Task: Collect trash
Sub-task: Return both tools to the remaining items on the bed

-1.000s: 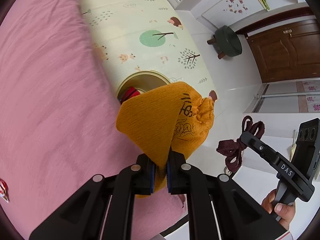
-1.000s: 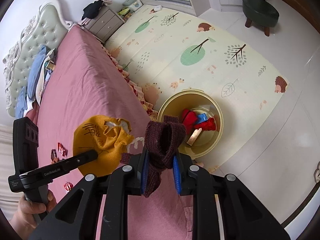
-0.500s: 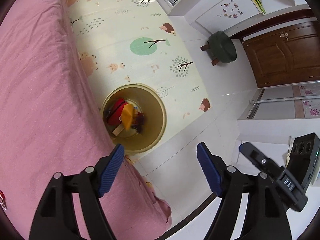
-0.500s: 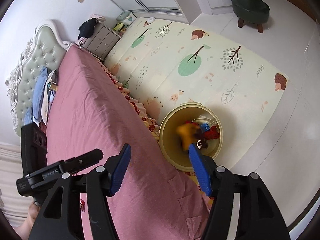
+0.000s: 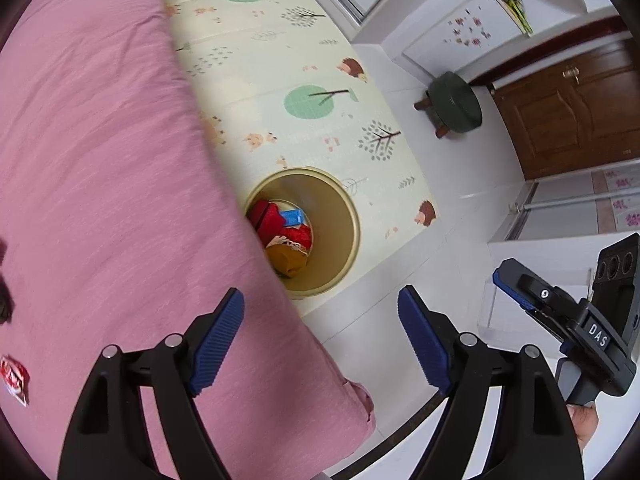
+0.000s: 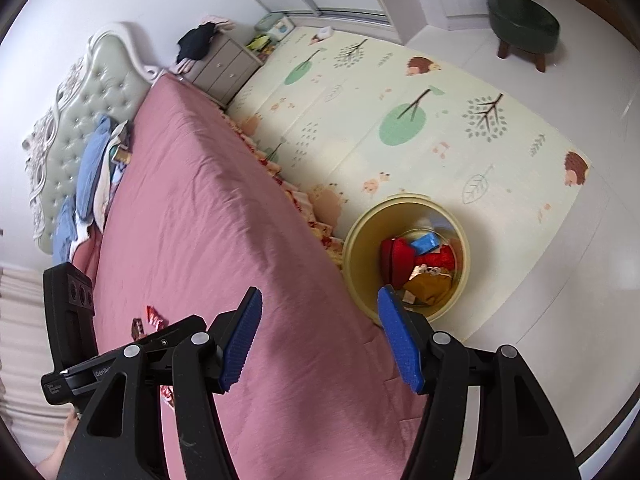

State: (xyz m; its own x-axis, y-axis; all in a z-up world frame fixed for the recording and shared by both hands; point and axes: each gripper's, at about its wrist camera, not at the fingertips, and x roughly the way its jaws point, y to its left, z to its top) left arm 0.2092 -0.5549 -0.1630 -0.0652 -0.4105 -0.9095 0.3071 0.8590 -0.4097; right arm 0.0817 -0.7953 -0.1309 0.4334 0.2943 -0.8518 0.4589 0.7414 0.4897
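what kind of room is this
A bedroom, most likely a home with a child: a bed with a padded headboard, a nightstand beside it, and a cartoon play mat on the floor.

From above the pink bed (image 5: 100, 160), our left wrist camera faces down toward the yellow bin (image 5: 340, 220); our right views it likewise, both sharing the play mat (image 6: 400, 100).

A pink bedspread (image 6: 208, 216) is covering the bed, with a tufted headboard (image 6: 76, 120) standing at its far end and blue bedding (image 6: 92, 160) lying against it. A play mat (image 6: 400, 112) printed with trees and hedgehogs is lying on the floor. A green stool (image 5: 454, 104) is standing near a wooden door (image 5: 576, 108). A nightstand (image 6: 224, 64) is sitting beside the headboard.
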